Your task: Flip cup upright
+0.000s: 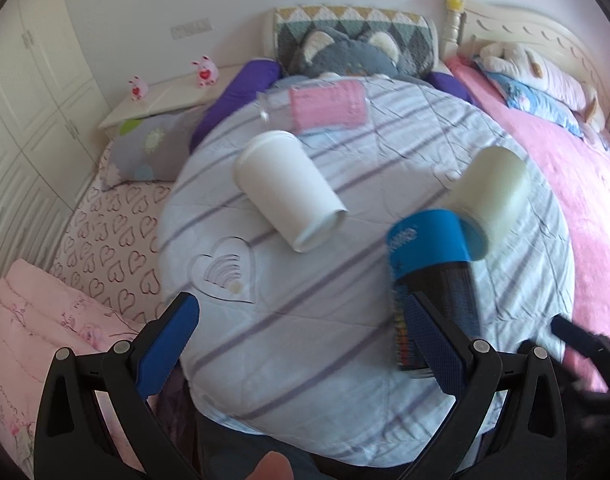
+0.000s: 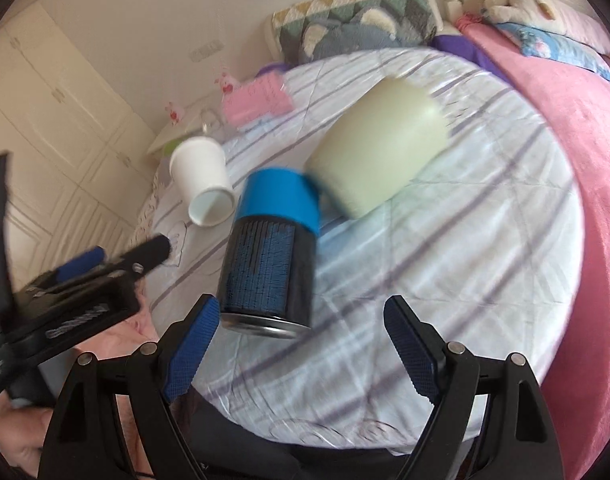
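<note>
Left wrist view: white paper cup lay on its side on striped bedspread, untouched; flip not begun. Left gripper spread wide, empty. Right gripper likewise wide, empty. Blue-capped can and pale green cup nearby.

on the striped quilt lie one white paper cup, one pale green cup, one blue-capped black can and one pink-wrapped jar, with two pink rabbit figurines on the nightstand.
</note>
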Tool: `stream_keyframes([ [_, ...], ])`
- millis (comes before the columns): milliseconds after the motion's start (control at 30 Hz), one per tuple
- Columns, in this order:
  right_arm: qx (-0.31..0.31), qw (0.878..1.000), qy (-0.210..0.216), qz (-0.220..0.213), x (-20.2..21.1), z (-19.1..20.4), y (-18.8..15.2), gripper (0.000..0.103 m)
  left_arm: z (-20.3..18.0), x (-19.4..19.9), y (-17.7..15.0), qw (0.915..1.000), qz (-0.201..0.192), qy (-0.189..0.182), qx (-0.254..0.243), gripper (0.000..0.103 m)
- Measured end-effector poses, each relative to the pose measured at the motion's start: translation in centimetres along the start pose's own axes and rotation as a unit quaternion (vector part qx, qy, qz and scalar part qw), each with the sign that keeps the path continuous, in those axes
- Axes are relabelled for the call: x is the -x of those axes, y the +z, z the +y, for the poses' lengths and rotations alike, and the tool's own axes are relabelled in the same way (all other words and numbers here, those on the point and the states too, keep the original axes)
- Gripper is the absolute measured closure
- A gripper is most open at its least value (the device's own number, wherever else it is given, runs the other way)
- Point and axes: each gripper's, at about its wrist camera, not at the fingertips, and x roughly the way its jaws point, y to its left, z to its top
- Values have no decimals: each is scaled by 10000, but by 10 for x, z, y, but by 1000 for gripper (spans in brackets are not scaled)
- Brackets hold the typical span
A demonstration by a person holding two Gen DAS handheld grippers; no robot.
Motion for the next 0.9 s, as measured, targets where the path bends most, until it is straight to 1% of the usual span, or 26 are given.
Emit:
stream_keyframes([
  [100,-198,9992,-178,-283,22,-23,2,18,-18,-6,1,9998,186,-90,-68,0],
  [200,-374,9982,-221,-415,32,-43,6,18,-36,-13,3,9987,426,-230,-134,0],
  [267,-448,9978,-222,-429,31,-53,10,18,-45,-18,6,9978,536,-363,-124,0],
  [400,-553,9977,-117,-376,24,-66,15,18,-62,-32,14,9960,804,-377,-37,0],
  [500,-554,9980,-14,-319,25,-72,15,18,-67,-43,16,9941,1004,-406,67,0],
  [667,-585,9979,89,-254,12,-80,21,18,-73,-65,21,9899,1304,-500,248,1],
  [700,-597,9979,100,-245,11,-82,22,18,-74,-69,23,9888,1363,-534,282,3],
  [767,-622,9977,126,-225,8,-86,24,18,-75,-76,23,9866,1480,-595,330,9],
  [833,-643,9976,146,-210,6,-89,25,18,-76,-84,21,9841,1621,-644,325,21],
  [867,-652,9975,154,-209,6,-90,26,18,-76,-87,19,9824,1672,-752,353,23],
  [900,-659,9975,163,-202,5,-91,27,18,-76,-88,18,9823,1670,-770,359,26],
])
